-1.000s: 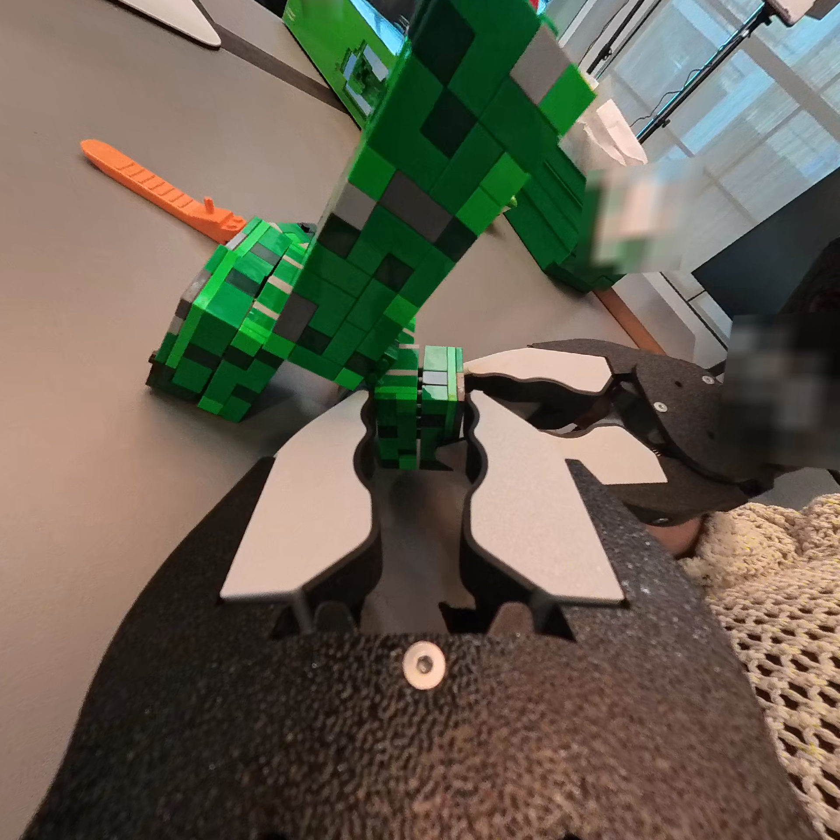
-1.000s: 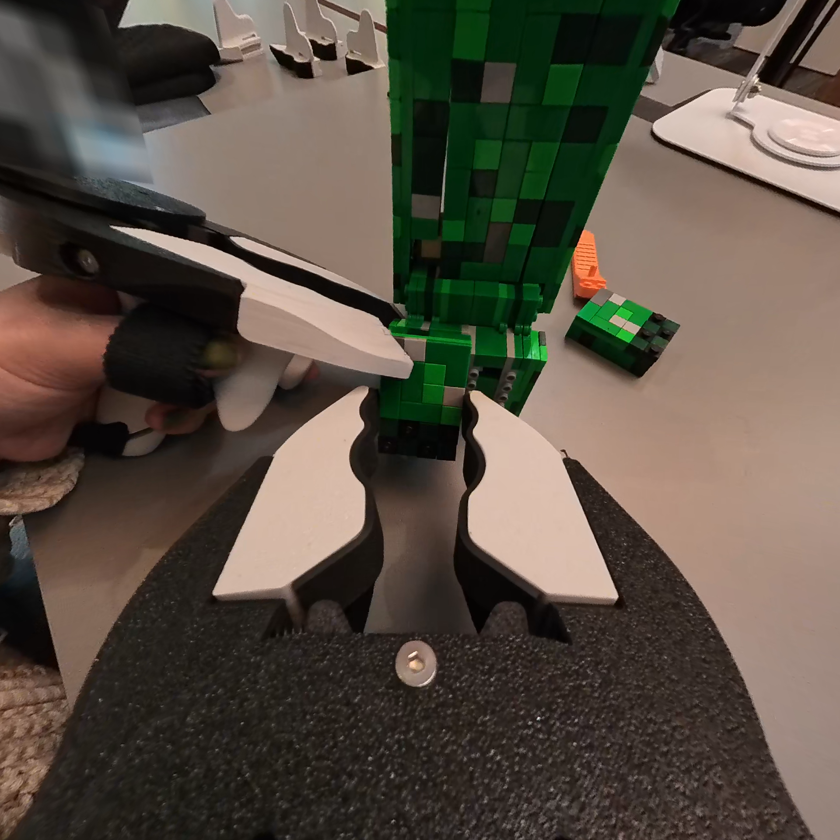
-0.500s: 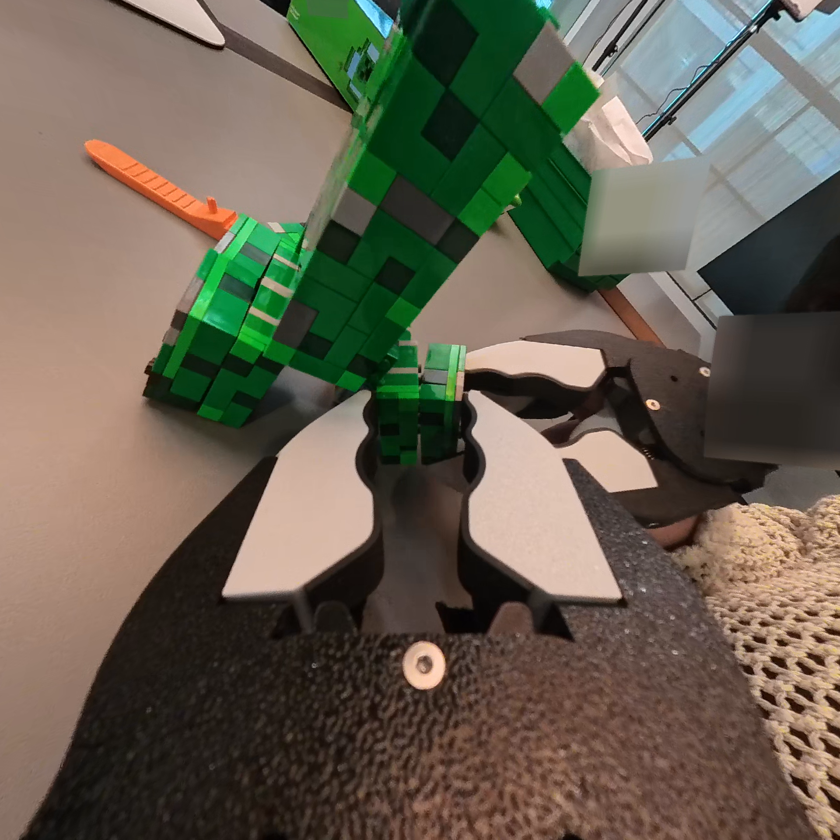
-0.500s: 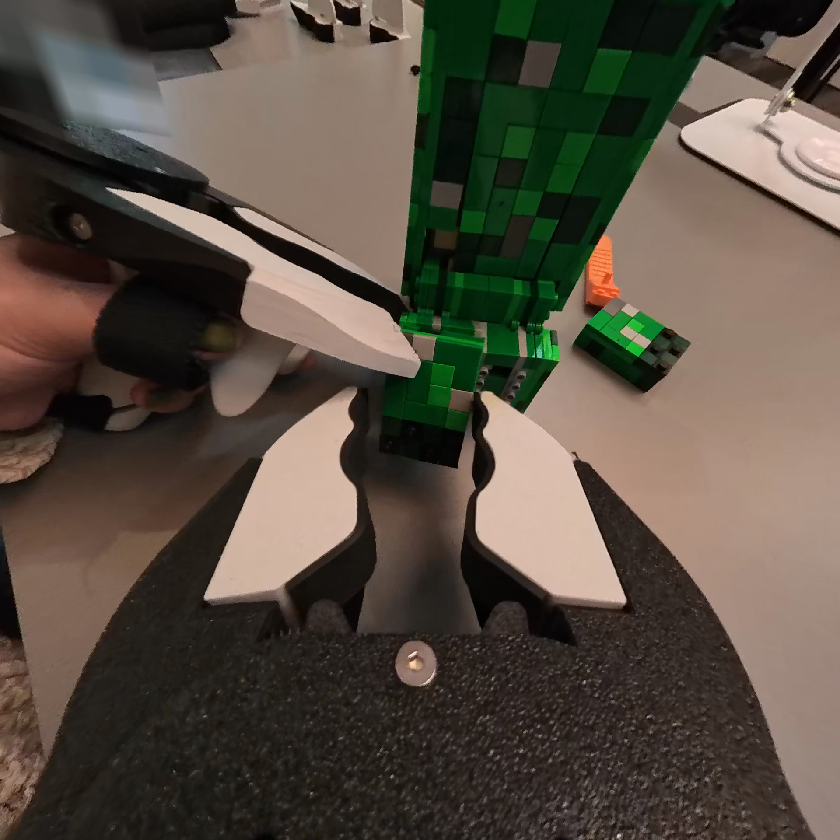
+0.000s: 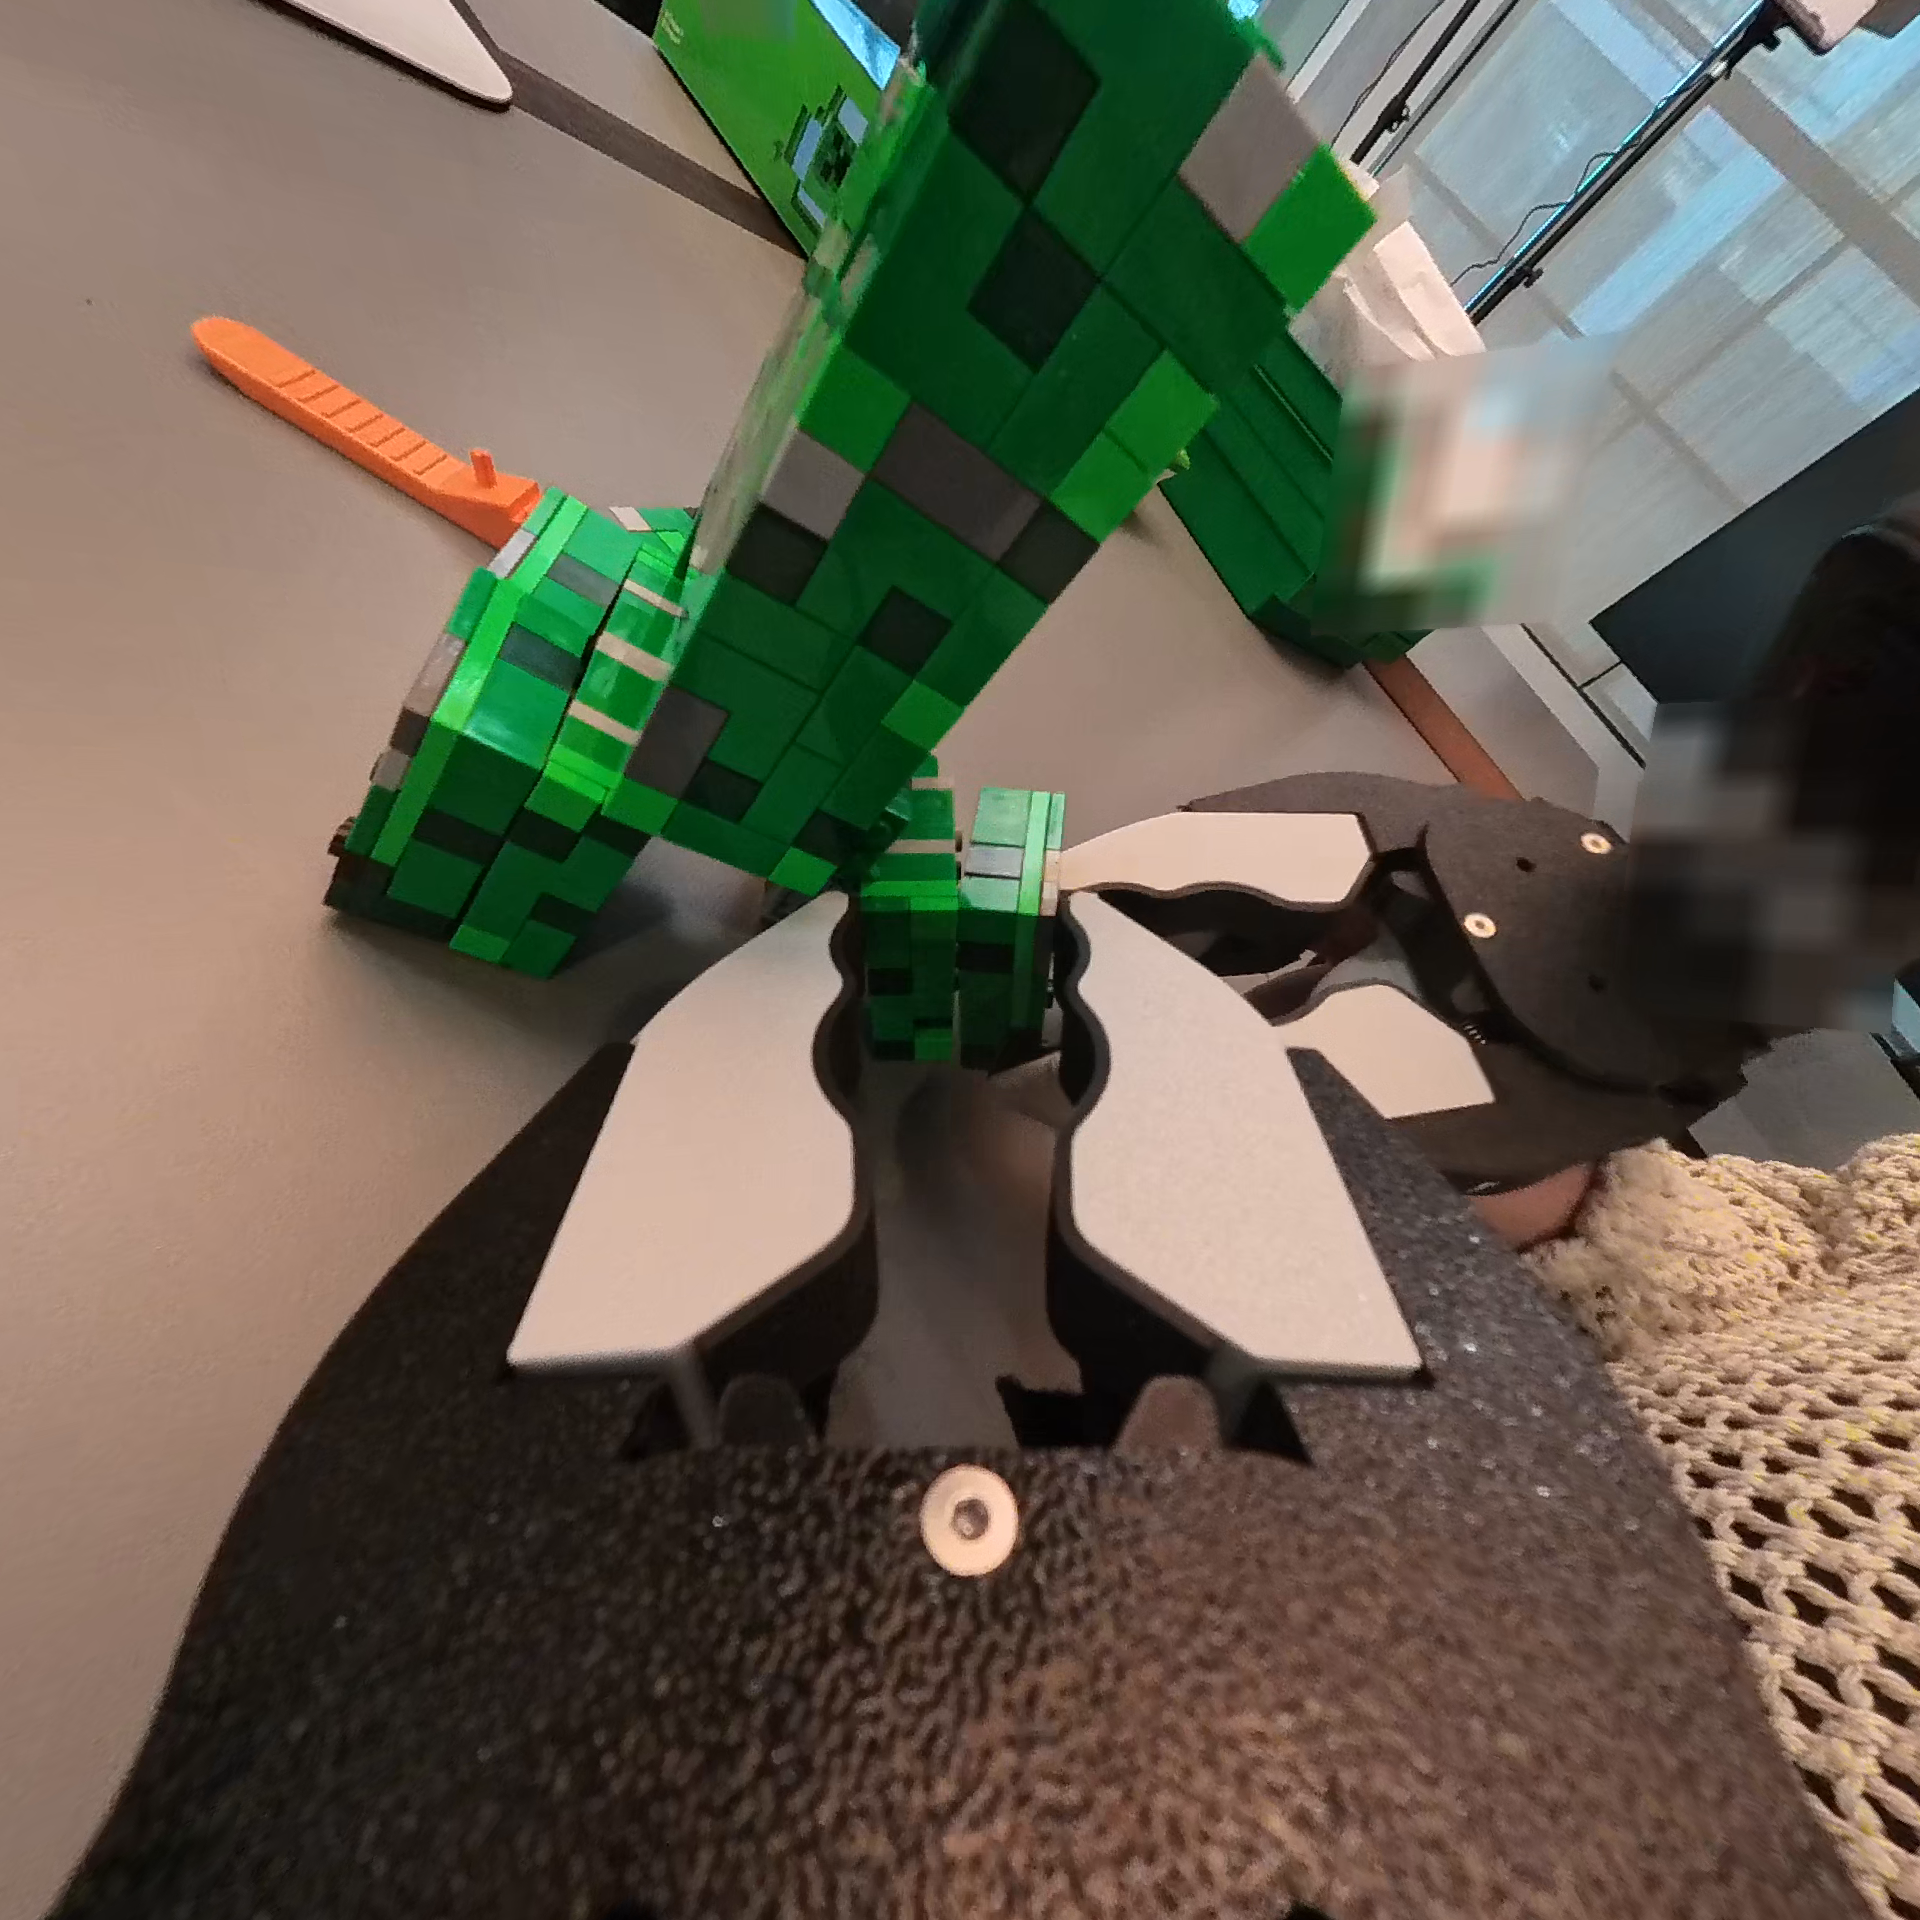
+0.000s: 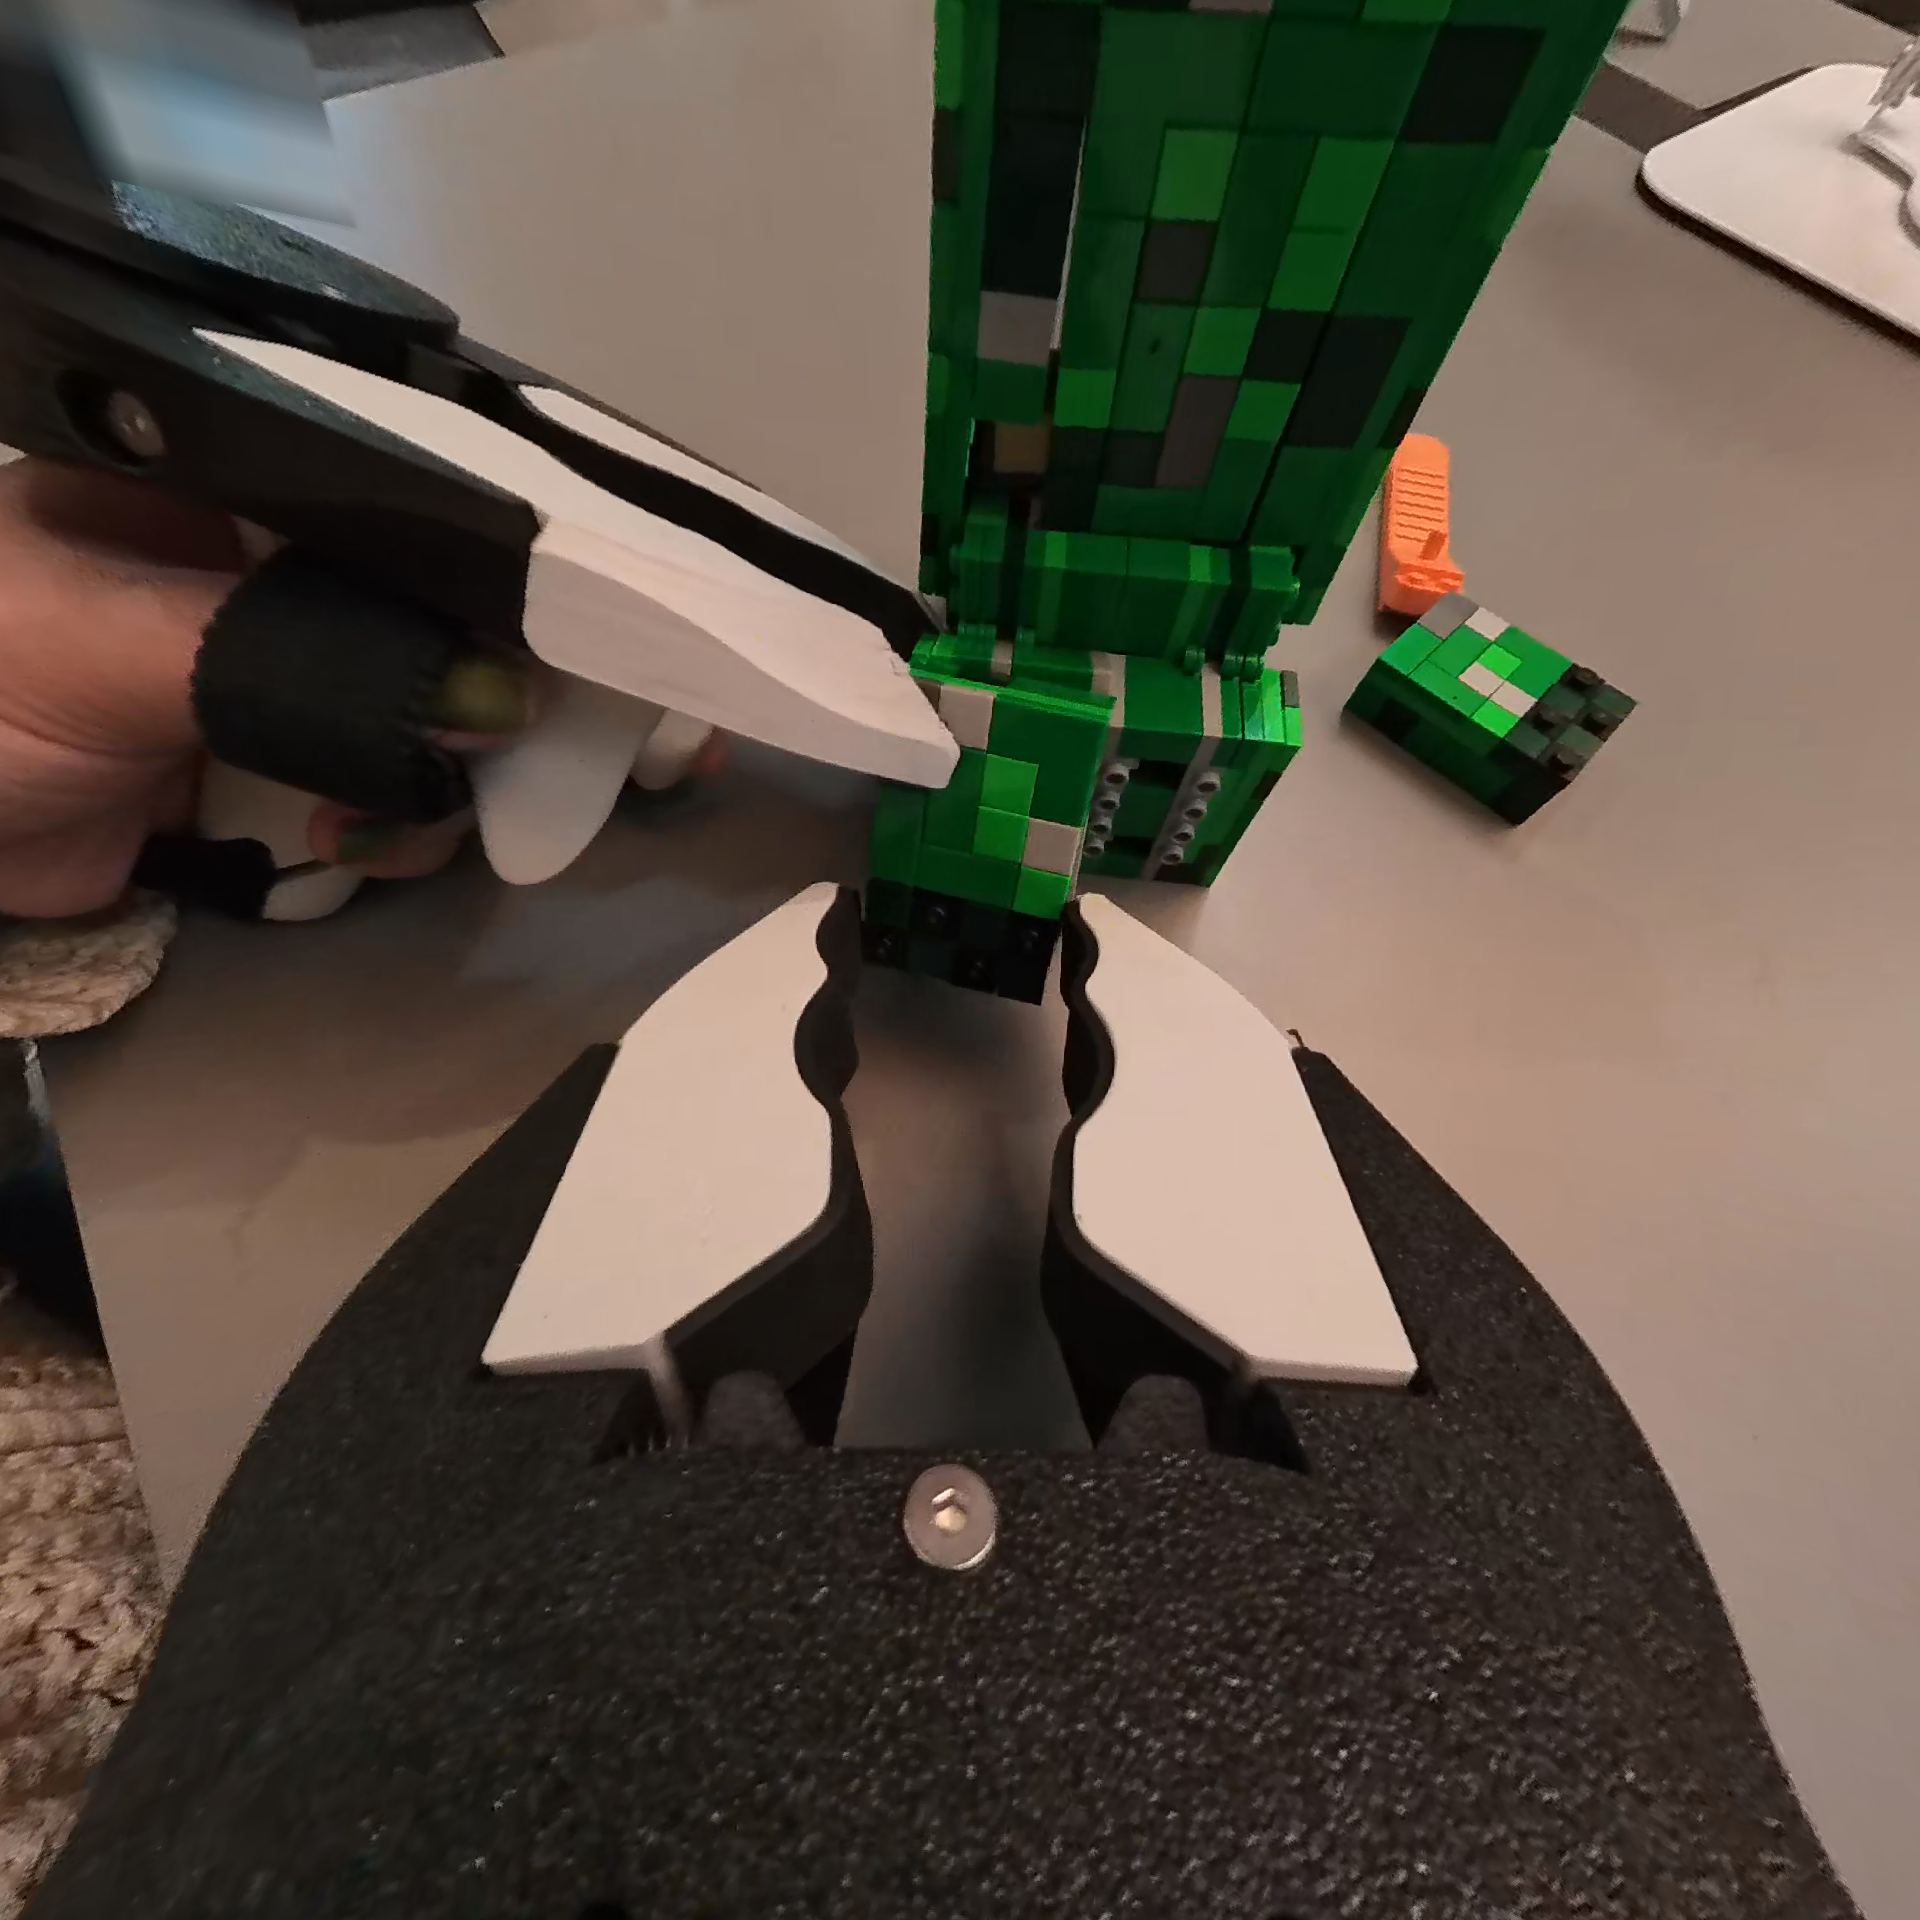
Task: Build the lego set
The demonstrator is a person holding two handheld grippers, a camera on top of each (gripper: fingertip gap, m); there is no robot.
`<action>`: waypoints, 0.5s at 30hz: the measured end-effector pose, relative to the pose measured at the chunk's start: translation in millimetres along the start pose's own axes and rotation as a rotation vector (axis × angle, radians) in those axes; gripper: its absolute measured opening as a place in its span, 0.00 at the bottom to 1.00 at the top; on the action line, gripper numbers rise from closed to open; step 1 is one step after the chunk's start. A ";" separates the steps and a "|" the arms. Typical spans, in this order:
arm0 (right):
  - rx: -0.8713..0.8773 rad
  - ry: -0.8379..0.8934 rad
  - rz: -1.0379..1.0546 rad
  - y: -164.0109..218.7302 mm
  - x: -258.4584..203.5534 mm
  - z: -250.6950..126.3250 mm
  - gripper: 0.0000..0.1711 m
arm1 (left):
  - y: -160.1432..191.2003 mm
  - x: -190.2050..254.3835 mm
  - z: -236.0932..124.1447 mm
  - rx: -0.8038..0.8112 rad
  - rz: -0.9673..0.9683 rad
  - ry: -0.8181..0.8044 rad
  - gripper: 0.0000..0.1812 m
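A tall green creeper-like lego figure (image 5: 935, 468) stands on the grey table (image 5: 208, 1039); it also shows in the right wrist view (image 6: 1195, 260). My left gripper (image 5: 951, 935) is shut on the figure's near leg (image 6: 997, 790), reaching in from the left in the right wrist view (image 6: 925, 675). My right gripper (image 6: 956, 914) is open, with its tips on either side of the leg's dark foot. Its fingers (image 5: 1226, 847) show at the right of the left wrist view. A second leg (image 6: 1195, 790) sits beside the held one.
A loose green lego block (image 6: 1486, 707) lies on the table beside an orange brick separator (image 6: 1418, 530). A green box (image 5: 769, 114) and another green build (image 5: 1278, 499) stand behind. A white base (image 6: 1787, 177) is at the far right. A hand (image 6: 83, 675) holds the left gripper.
My right gripper has let go of the leg, opened and pulled back a little. My left gripper has kept its hold on the leg.
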State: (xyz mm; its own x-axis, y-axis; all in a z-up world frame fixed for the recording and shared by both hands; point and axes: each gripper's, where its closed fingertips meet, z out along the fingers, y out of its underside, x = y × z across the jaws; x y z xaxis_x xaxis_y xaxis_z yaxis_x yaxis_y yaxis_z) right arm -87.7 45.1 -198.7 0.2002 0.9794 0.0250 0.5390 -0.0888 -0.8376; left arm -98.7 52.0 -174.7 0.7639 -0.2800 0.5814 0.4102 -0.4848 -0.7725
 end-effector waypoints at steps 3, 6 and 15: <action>0.006 -0.018 0.006 -0.8 -0.3 -0.2 0.21 | -0.3 0.3 -0.3 0.002 -0.006 0.007 0.19; 0.013 -0.029 0.003 -1.9 -0.7 -0.4 0.21 | 1.2 0.7 -1.3 -0.007 -0.007 0.012 0.19; 0.008 -0.047 -0.038 -2.6 -1.8 1.6 0.21 | 1.4 0.6 -1.9 -0.009 -0.006 0.011 0.19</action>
State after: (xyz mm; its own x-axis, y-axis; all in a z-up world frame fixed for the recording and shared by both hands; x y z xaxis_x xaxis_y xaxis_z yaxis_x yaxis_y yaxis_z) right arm -90.7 43.8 -197.4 0.1407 0.9896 0.0315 0.5387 -0.0498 -0.8410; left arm -98.6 49.5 -174.9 0.7558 -0.2865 0.5888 0.4100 -0.4941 -0.7667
